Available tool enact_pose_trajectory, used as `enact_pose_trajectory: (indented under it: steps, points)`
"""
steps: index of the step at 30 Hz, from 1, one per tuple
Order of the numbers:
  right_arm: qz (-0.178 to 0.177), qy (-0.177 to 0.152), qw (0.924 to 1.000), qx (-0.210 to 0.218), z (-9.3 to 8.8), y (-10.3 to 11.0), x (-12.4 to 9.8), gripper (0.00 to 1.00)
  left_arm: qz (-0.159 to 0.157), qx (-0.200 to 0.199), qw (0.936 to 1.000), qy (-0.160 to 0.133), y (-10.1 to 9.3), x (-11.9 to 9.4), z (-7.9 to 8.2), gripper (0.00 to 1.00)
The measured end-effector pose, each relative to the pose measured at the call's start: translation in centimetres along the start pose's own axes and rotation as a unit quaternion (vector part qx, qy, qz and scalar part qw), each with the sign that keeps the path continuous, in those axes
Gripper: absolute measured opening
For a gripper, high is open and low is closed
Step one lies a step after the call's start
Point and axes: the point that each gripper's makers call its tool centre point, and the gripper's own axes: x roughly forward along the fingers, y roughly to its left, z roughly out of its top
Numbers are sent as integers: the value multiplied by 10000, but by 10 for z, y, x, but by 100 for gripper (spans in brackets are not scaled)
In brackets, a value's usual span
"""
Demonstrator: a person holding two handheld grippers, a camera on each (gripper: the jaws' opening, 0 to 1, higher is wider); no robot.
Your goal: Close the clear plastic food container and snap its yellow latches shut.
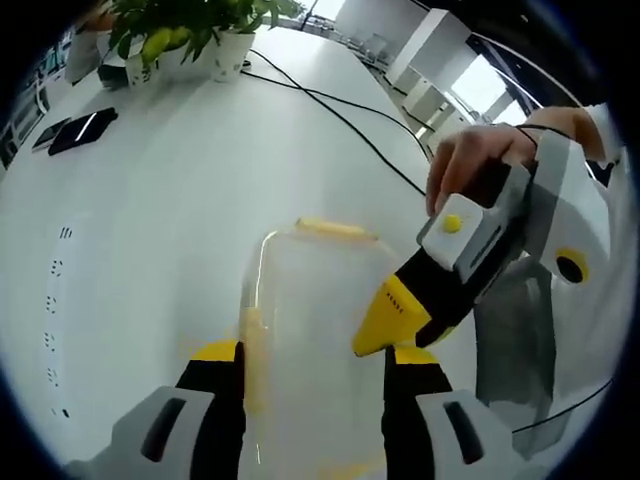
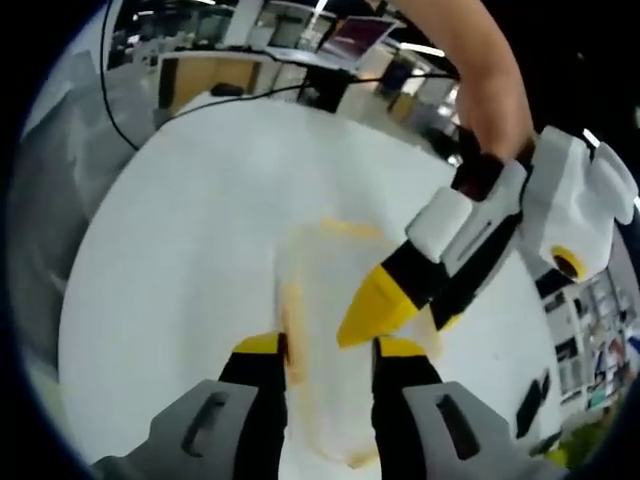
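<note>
On white desk (image 1: 200, 180), clear container (image 1: 315, 330) sits between open left gripper (image 1: 312, 362) fingers; right gripper (image 2: 325, 350) likewise open. Risk: container sliding under uneven latch (image 1: 335, 228) pressure.

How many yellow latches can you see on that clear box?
2 are plain on the clear plastic food container in the left gripper view: one yellow latch on its far edge, one along its left side. Others may be hidden behind the grippers.

Yellow-tipped black tool (image 1: 312, 352), white housing
</note>
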Motion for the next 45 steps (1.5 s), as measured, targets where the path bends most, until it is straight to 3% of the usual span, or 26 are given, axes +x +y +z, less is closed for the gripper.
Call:
enact_pose_trajectory:
  steps: [12, 17, 20, 24, 29, 34, 45]
  points:
    - [-88, -65, 9999, 11, 9, 1, 3, 29, -72, 20, 9999, -71, -1, -2, -3, 50]
    - [-124, -89, 9999, 29, 9, 0, 2, 31, 29, 102, 9998, -139, -6, -4, -1, 51]
    - [-75, -195, 9989, 423, 13, -1, 0, 32, 127, 228, 9994, -205, 0, -7, 3, 51]
    - [-98, -168, 9993, 332, 13, 0, 0, 32, 283, 330, 9987, -260, 6, -9, 5, 54]
    - [-118, -165, 9989, 434, 13, -1, -3, 37, 464, 278, 9970, -549, 10, -14, 14, 57]
    - [-212, -214, 9979, 574, 15, -6, -9, 37, 509, 216, 9966, -611, 11, -22, 9, 56]
    - [-343, -213, 9965, 731, 15, -14, -21, 43, 794, 74, 9916, -1016, -7, -44, 5, 56]
